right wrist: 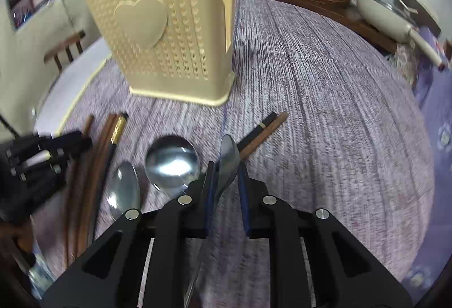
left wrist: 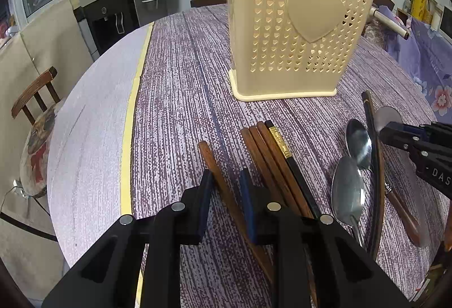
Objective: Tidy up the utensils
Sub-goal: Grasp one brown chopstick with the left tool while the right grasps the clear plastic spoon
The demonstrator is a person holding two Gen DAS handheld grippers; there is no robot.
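Left wrist view shows every utensil lying on the desk (left wrist: 180,76) and the cream holder (left wrist: 296,25), labelled JIANHAO, seemingly empty, so sorting has barely begun. The left tool (left wrist: 226,180) pinches a brown chopstick (left wrist: 209,155); the right tool (right wrist: 226,172) grips a spoon (right wrist: 228,155).

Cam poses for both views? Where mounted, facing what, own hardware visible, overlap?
Left wrist: on the left gripper, looking down-forward at a brown chopstick between its fingers; right gripper at the right edge.
Right wrist: on the right gripper, looking down-forward at a spoon it straddles.
Shared: beige holder, chopsticks, spoons, tablecloth.
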